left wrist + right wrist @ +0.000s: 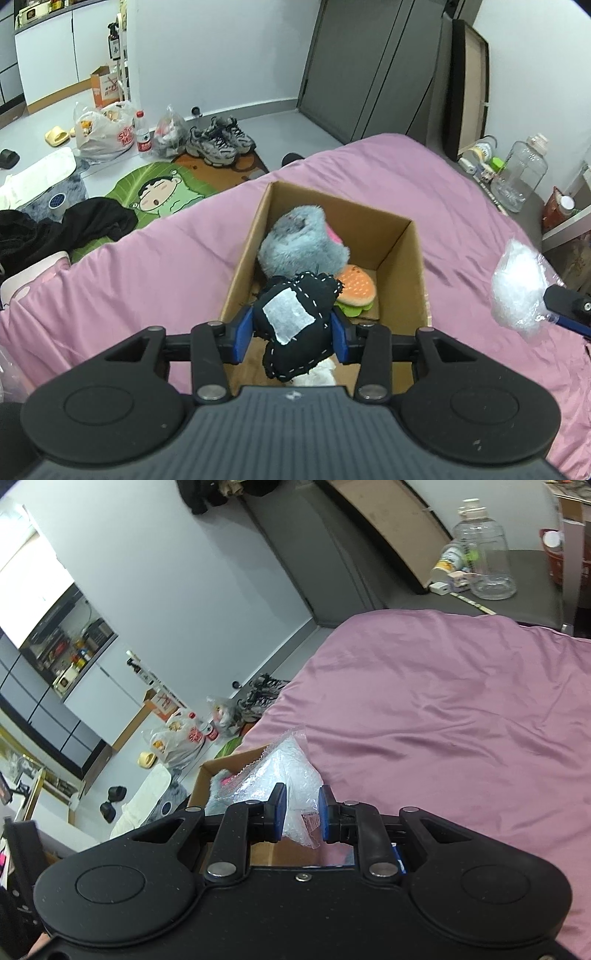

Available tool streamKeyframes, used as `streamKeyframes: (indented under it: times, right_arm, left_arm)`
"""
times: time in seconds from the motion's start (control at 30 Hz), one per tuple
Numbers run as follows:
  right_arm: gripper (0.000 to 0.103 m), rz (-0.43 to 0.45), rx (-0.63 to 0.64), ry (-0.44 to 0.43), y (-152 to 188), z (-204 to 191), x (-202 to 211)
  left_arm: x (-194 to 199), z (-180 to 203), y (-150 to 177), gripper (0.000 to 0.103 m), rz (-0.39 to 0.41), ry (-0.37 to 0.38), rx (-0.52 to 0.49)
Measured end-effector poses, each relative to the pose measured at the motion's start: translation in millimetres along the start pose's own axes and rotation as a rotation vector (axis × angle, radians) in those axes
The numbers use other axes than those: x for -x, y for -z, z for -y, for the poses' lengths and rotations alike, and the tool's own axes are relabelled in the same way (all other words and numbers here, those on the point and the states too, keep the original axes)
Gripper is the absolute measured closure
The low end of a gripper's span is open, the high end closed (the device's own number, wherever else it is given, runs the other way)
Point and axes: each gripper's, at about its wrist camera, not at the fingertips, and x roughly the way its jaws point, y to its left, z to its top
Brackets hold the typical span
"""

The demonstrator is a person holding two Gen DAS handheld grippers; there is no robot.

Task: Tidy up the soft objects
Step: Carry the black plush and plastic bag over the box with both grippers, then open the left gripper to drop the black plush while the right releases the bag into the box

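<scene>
An open cardboard box (413, 280) stands on the pink bed sheet (155, 266). Inside lie a grey fluffy plush (299, 243) and a burger plush (356, 290). My left gripper (293, 332) is shut on a black stitched soft toy (295, 321) with a white patch, held over the box's near edge. My right gripper (299, 814) is shut on a clear plastic bag of white stuffing (284, 775), held above the bed to the right of the box (229, 764). The bag also shows in the left wrist view (517, 291).
Off the bed's far edge the floor holds shoes (221, 138), plastic bags (103, 129), a water bottle (142, 131), a green cartoon mat (159, 192) and black clothes (66, 225). A large clear jug (521, 173) stands on a ledge to the right.
</scene>
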Motion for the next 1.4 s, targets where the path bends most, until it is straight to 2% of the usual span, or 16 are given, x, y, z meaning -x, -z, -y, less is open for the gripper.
streamKeyframes:
  times: [0.27,0.47,0.9,1.13,1.33,1.4]
  right_arm:
    - [0.085,-0.044,0.047,-0.019,10,-23,-19]
    - [0.085,-0.069,0.067,-0.017,13,-35,-33]
    - [0.084,-0.097,0.071,0.005,16,-44,-52]
    - [0.084,-0.125,0.106,0.015,24,-53,-60]
    - [0.076,-0.130,0.130,0.006,29,-59,-59]
    - [0.067,-0.115,0.133,-0.001,27,-59,-52]
  left_arm:
    - [-19,-7,2,0.058,-0.049,-0.011,0.026]
    - [-22,-9,-1,0.047,-0.066,0.020,0.038]
    - [-11,-13,-7,0.045,-0.065,0.053,0.053]
    - [0,-13,-10,0.044,-0.042,0.033,0.041]
    - [14,-14,-10,0.042,-0.025,0.019,0.030]
    - [19,-12,-9,0.042,-0.020,0.016,0.023]
